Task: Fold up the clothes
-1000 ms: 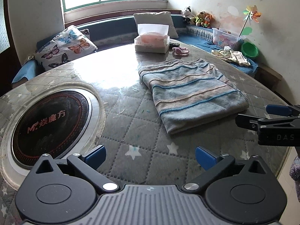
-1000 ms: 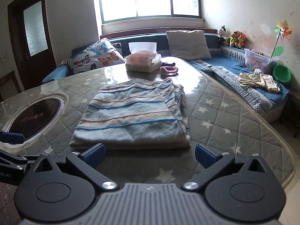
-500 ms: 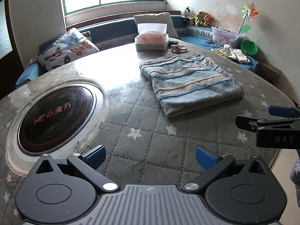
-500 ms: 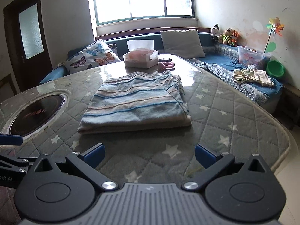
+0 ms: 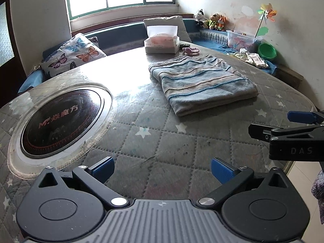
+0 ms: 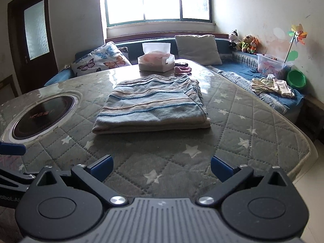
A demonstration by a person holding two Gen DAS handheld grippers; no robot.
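Note:
A striped blue-grey garment lies folded into a flat rectangle on the quilted round table. It also shows in the right wrist view, straight ahead. My left gripper is open and empty, held back over the table's near edge. My right gripper is open and empty, also back from the garment. The right gripper shows from the side in the left wrist view.
A round black cooktop is set in the table's left side. A tissue box and a small pink cloth lie at the far edge. A bench with cushions, loose clothes and a green bowl runs behind.
Both grippers have pulled back from the folded garment toward the table's near edge and risen slightly. The garment has not moved.

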